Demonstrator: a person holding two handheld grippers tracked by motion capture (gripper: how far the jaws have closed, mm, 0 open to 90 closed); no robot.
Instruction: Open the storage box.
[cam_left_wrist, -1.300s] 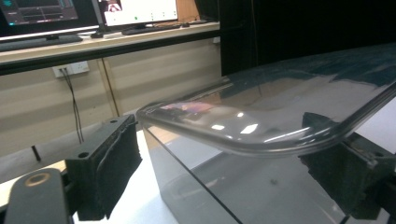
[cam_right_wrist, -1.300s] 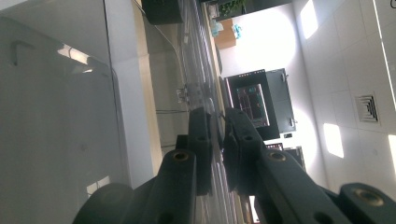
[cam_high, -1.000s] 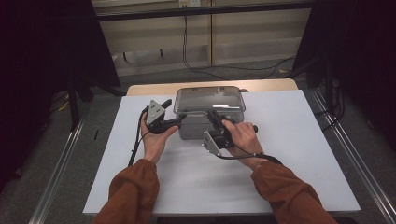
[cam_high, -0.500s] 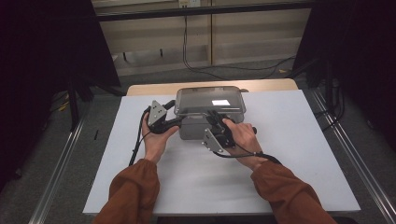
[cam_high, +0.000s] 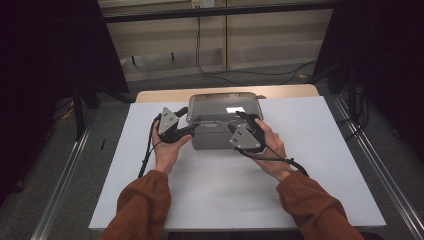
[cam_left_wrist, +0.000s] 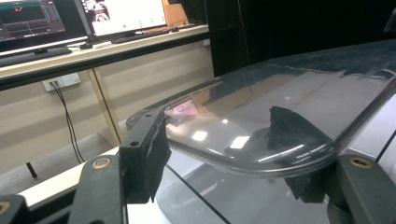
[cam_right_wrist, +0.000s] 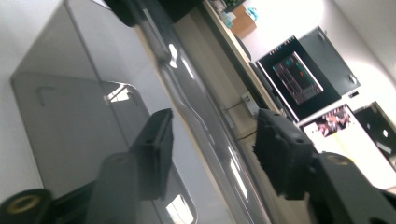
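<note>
From the high view, the grey lidded box (cam_high: 223, 121) sits at the far middle of the white desk (cam_high: 325, 165), toward twelve o'clock from my body. My left gripper (cam_high: 186, 131) is at the box's nine o'clock corner, and my right gripper (cam_high: 248, 120) is at its near front edge, around five o'clock of the lid. Both hands are close in on the box; the clear lid (cam_high: 225, 107) looks seated on the grey base.

In the left gripper view, my two jaws straddle the corner rim of the lid (cam_left_wrist: 261, 140). One pad (cam_left_wrist: 149, 149) stands just off the rim at nine o'clock; the other pad (cam_left_wrist: 292, 135) lies at three o'clock, seen through the clear plastic. These jaws have been closing to about half open, and the rim is between them, but I cannot tell whether the pads press on it.

In the right gripper view, the frame is rolled over. The lid's edge (cam_right_wrist: 196, 116) runs diagonally between my jaws, with clear gaps to the pad at nine o'clock (cam_right_wrist: 156, 140) and the pad at three o'clock (cam_right_wrist: 280, 149). These jaws have just been opening, now about half open, holding nothing.

I judge the step to be working the lid at its edge, opening or seating it. The next move calls for setting the right jaws squarely on the rim and keeping the left corner steady so the lid moves evenly.
</note>
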